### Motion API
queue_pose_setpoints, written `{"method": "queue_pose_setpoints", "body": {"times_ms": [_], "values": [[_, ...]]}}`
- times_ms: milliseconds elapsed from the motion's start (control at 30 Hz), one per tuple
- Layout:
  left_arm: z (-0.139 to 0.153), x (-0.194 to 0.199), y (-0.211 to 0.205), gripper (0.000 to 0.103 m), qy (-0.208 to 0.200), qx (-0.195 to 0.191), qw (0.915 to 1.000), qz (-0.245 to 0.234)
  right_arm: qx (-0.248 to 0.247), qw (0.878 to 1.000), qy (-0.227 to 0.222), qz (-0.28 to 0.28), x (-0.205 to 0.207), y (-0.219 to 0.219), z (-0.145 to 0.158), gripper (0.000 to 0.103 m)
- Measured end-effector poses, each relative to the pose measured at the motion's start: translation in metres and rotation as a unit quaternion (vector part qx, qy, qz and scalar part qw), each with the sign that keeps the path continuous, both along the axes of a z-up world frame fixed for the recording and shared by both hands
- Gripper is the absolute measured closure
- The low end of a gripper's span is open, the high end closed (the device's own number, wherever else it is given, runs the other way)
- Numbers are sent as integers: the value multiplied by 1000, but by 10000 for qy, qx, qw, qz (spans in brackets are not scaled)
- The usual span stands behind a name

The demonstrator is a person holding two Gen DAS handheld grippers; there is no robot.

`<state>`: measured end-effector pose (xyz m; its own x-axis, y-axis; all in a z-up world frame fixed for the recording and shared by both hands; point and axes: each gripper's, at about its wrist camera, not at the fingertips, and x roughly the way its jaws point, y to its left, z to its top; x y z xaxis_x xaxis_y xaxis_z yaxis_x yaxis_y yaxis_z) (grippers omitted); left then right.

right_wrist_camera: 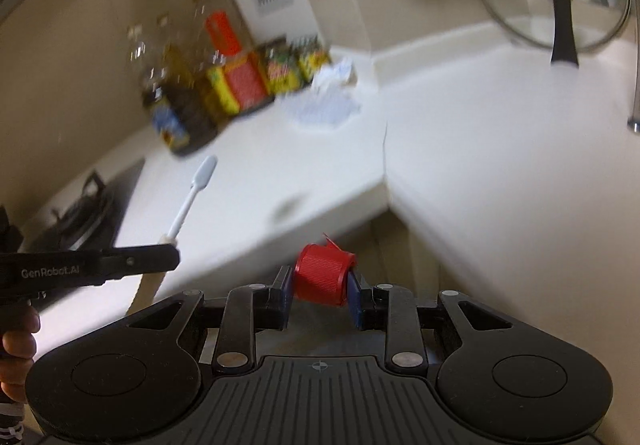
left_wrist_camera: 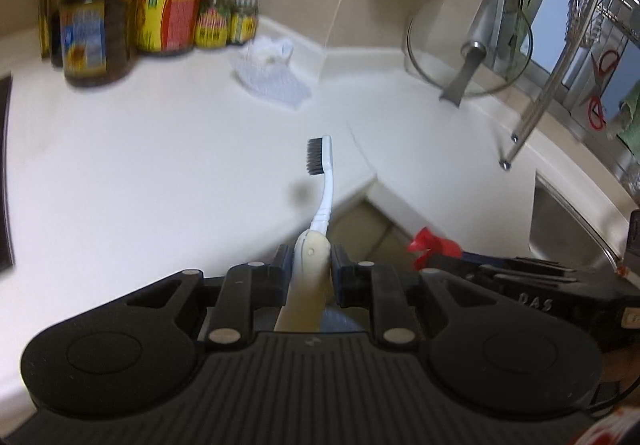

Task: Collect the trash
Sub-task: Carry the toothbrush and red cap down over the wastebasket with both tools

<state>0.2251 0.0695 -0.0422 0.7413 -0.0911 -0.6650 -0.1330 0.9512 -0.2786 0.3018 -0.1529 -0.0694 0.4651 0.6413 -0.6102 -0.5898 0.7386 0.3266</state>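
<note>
A toothbrush with black bristles is pinched by its cream handle in the left tool, its head raised above the white surface. A red bottle cap is pinched between the blue pads of the right tool, over the gap at the surface's inner corner. Farther back, crumpled white packaging lies beside oil bottles and jars. A glass pot lid leans against the wall.
</note>
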Motion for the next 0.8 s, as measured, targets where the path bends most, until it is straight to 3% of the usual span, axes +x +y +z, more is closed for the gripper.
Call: {"method": "queue_pose_setpoints", "body": {"times_ms": [367, 800], "values": [[-64, -22, -18, 84, 643, -354, 9973, -12, -685, 9953, 676, 105, -18, -2, -67, 74], [-158, -6, -42, 84, 1430, -742, 9858, 468, -1312, 9838, 1119, 490, 12, -5, -160, 74]]}}
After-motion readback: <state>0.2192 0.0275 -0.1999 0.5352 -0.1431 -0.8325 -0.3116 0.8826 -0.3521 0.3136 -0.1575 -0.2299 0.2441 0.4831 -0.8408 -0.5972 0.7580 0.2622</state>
